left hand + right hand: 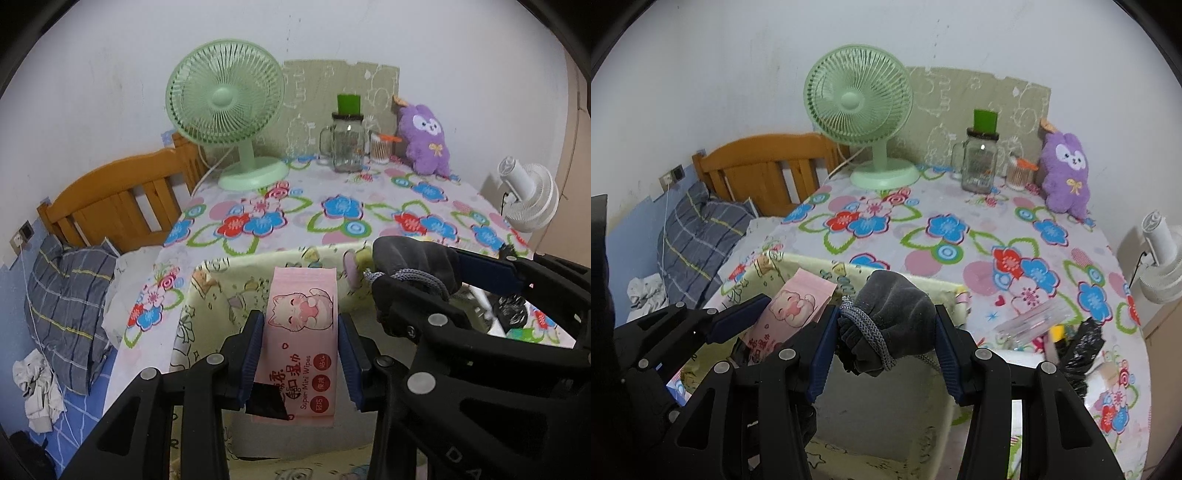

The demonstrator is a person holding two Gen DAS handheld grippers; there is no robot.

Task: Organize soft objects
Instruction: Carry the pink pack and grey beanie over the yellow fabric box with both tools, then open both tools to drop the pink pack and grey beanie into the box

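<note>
A pink wet-wipes pack (pixel 303 314) with a cat drawing stands upright between the blue pads of my left gripper (pixel 301 328), which is shut on it. It hangs over an open yellow cartoon-print fabric box (pixel 229 266). Just to the right, my right gripper (pixel 436 284) is shut on a dark grey drawstring pouch (pixel 413 254). In the right wrist view the pouch (pixel 897 295) sits squeezed in my right gripper (pixel 886 314) above the box (pixel 812 260). The left gripper (pixel 775 321) holds the pack (pixel 798 299) beside it. A purple plush (pixel 1065 173) leans at the table's back right.
On the flowered tablecloth stand a green fan (pixel 229 110), a glass jar (pixel 345 146) and a swab pot (pixel 380 147). A clear packet (pixel 1030 321) and black bag (pixel 1082 343) lie right of the box. A white fan (pixel 532 195) is at the right, a bed with pillow (pixel 66 295) at the left.
</note>
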